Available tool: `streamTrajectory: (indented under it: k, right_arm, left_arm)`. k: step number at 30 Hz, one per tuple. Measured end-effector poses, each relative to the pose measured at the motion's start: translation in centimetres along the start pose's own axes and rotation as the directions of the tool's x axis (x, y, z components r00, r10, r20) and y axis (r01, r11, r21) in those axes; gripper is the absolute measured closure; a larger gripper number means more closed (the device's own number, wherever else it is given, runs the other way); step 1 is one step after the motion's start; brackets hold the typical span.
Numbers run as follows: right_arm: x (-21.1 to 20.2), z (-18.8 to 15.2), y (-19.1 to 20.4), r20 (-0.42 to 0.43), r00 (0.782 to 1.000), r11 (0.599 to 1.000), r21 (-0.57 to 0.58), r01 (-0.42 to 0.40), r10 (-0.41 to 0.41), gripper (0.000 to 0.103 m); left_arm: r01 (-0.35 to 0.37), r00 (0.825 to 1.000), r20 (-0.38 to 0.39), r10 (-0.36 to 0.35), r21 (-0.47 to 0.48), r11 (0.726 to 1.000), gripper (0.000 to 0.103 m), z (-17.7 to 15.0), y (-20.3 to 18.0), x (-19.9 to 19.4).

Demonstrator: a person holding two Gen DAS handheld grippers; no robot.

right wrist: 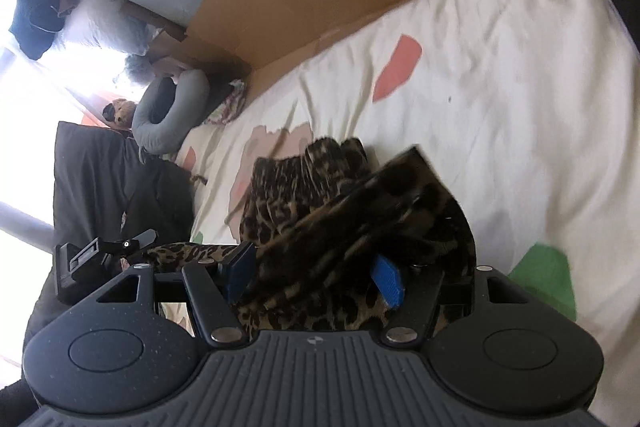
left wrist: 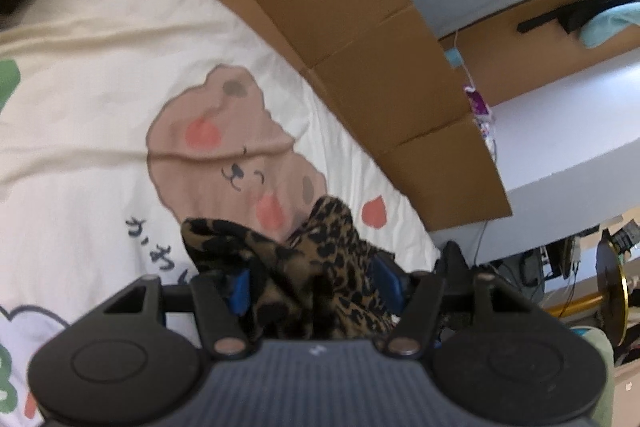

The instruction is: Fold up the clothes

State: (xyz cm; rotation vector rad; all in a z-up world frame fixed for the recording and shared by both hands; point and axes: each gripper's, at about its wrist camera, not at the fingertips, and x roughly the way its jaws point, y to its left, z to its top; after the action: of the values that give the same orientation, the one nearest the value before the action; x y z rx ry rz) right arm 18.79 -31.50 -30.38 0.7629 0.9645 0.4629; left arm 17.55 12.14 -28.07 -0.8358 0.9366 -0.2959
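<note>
A leopard-print garment [left wrist: 320,267] lies bunched on the cream printed bedsheet [left wrist: 100,107]. My left gripper [left wrist: 314,285] stands open around the bunch. Cloth fills the gap between its blue pads [left wrist: 240,291], and I see no pad pressing into it. In the right wrist view the same garment [right wrist: 320,227] heaps up between and over the fingers of my right gripper [right wrist: 316,273], which is also open. The face of its right blue pad [right wrist: 388,281] shows bare. A flap of the garment [right wrist: 416,171] is blurred. A strip of it runs left towards a black gripper part [right wrist: 92,259].
Brown cardboard [left wrist: 360,47] lines the far side of the bed under a grey wall. A dark garment [right wrist: 112,187] and a grey neck pillow [right wrist: 168,115] lie at the bed's left end. White desk and cables [left wrist: 560,147] stand beyond the bed's right end.
</note>
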Motion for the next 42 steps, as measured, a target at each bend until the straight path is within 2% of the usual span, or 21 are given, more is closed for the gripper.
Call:
streamTrajectory:
  k: [7,15,18,22,26,30,31,33,35,38,42]
  right_arm:
    - [-0.8,-0.1,-0.1,0.018,1.0,1.0,-0.008,0.003,-0.003,0.034]
    - [0.2,-1.2,0.6,-0.022,0.999,0.996,-0.074,0.048,-0.05,0.035]
    - [0.3,-1.3,1.1,-0.014,0.995,0.987,-0.121,0.101,-0.104,0.035]
    - [-0.5,-1.1,0.8,0.043,0.981,0.97,-0.146,0.193,-0.188,0.036]
    - [-1.5,-0.7,0.0,0.09,0.964,0.954,-0.142,0.262,-0.252,0.036]
    - [-1.4,-0.2,-1.1,0.078,0.953,0.944,-0.136,0.3,-0.291,0.037]
    - [-1.3,-0.1,-1.2,0.076,0.951,0.941,-0.14,0.309,-0.301,0.039]
    - [-1.0,0.1,-1.6,0.065,0.948,0.939,-0.135,0.316,-0.31,0.053]
    - [-0.5,0.2,-1.8,0.053,0.948,0.94,-0.129,0.317,-0.313,0.078]
    - [0.0,0.6,-1.7,0.053,0.942,0.929,-0.154,0.335,-0.331,0.096]
    - [-0.1,1.3,-1.3,0.072,0.943,0.927,-0.174,0.333,-0.325,0.1]
  left_arm:
    - [0.008,0.999,0.044,-0.009,0.026,1.0,0.04,-0.2,-0.8,-1.4]
    - [-0.029,0.999,-0.02,0.031,0.101,0.994,0.042,-1.7,-1.6,0.3]
    - [-0.083,0.995,-0.046,0.093,0.188,0.979,0.042,-2.3,-2.6,1.5]
    - [-0.164,0.983,-0.038,0.18,0.257,0.952,0.042,-2.6,-2.6,2.6]
    - [-0.204,0.975,-0.027,0.22,0.284,0.937,0.042,-2.4,-2.3,3.1]
    - [-0.262,0.962,0.006,0.273,0.3,0.917,0.042,-1.9,-1.9,3.4]
    - [-0.278,0.958,0.015,0.287,0.302,0.912,0.042,-1.7,-1.8,3.4]
    - [-0.317,0.946,0.035,0.321,0.294,0.902,0.043,-1.3,-1.3,3.4]
    - [-0.352,0.935,0.054,0.351,0.277,0.894,0.044,-0.8,-0.8,3.2]
    - [-0.371,0.928,0.074,0.365,0.269,0.889,0.045,-0.3,-0.4,3.2]
    - [-0.377,0.925,0.076,0.372,0.295,0.878,0.045,-0.1,-0.5,3.7]
